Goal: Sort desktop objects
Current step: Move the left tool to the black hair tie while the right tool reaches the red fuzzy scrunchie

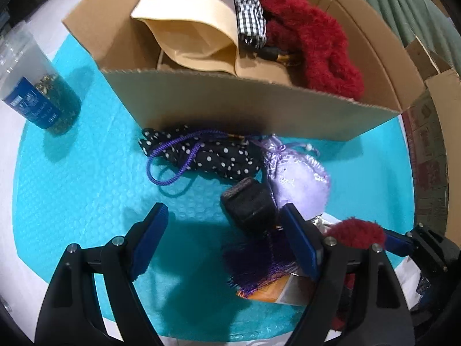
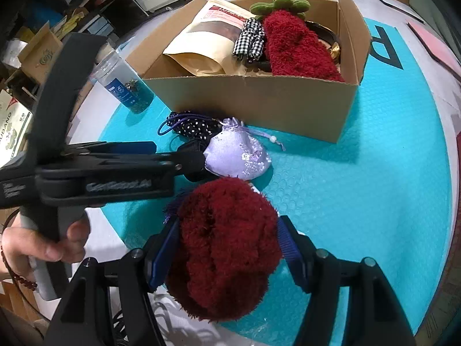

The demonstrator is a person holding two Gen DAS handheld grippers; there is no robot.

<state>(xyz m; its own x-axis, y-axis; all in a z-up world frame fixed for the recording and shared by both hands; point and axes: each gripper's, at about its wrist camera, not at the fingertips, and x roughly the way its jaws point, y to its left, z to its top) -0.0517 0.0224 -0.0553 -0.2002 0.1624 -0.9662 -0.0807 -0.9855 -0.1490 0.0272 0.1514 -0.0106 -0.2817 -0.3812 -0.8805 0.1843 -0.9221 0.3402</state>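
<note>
Right wrist: red plush [image 2: 227, 248] between right gripper [image 2: 227, 250] fingers.

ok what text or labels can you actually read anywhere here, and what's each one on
"R": large dark letter printed on the teal mat, read with its foot toward the right.
"...UBANO": partial word on a carton at the left edge.
Blue label on the clear jar: too small to read.
Red label on the paper pouch: blurred.
Raised word on the left gripper: blurred, unreadable.
</note>
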